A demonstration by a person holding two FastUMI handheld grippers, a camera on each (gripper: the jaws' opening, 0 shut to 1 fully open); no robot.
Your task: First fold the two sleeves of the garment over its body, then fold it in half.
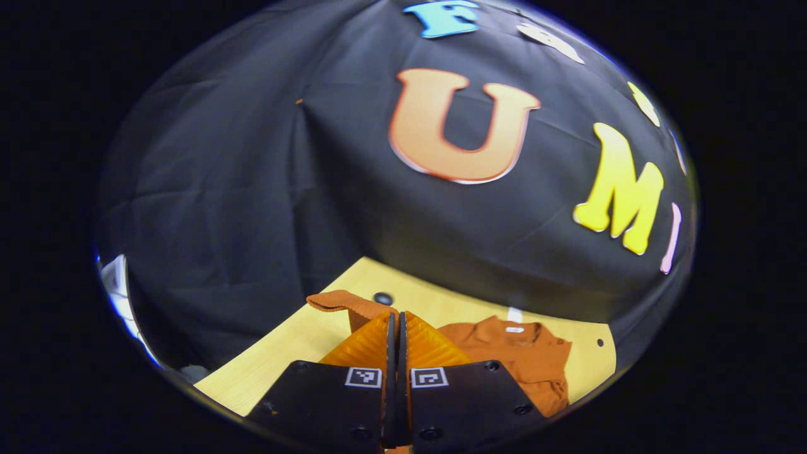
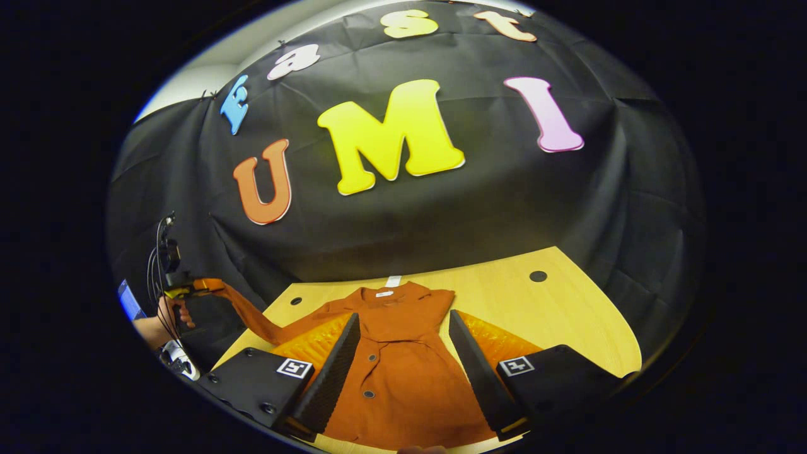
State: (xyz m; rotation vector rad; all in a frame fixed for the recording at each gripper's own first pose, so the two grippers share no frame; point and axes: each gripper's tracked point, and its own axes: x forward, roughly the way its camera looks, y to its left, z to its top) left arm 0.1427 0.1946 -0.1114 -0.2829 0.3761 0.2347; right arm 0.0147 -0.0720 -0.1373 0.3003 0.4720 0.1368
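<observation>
Rust-orange garment point(image 2: 394, 372) w/ dark buttons down its front & white neck label lies on pale yellow wood-grain desk point(image 2: 555, 309) w/ small dark round holes, plain black cloth wall point(image 2: 410, 214) behind desk.

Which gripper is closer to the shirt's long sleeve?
Left. The left gripper is shut on the sleeve, lifting it off the table. The right gripper hovers open over the shirt's body.

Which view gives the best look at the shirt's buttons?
The right gripper view: the shirt lies flat, button placket facing up between its open fingers. The left gripper view shows it bunched behind the shut left gripper.
</observation>
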